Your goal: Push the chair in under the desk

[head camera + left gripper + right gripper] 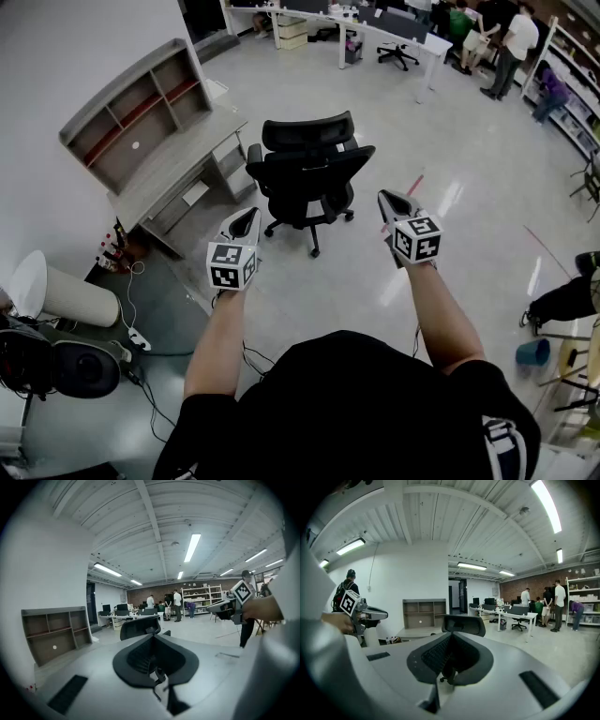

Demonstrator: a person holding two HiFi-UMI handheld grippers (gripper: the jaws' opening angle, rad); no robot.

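Observation:
The black mesh office chair (310, 176) stands on the pale floor to the right of the grey desk (173, 169), which carries a shelf hutch (131, 117). The chair is out from the desk, apart from it. My left gripper (247, 216) is held just short of the chair's near left side, shut and empty. My right gripper (388, 198) is off the chair's right side, also shut with nothing in it. In the left gripper view the shut gripper (154, 641) points at the chair's headrest (139, 626). In the right gripper view the shut gripper (451, 641) faces the headrest (464, 624), with the desk (415, 631) to its left.
Cables and a power strip (138, 337) lie on the floor at the left near a white round object (56, 291). White desks (375, 28) and standing people (511, 42) fill the back. A blue bucket (532, 352) and someone's leg (562, 300) are at the right.

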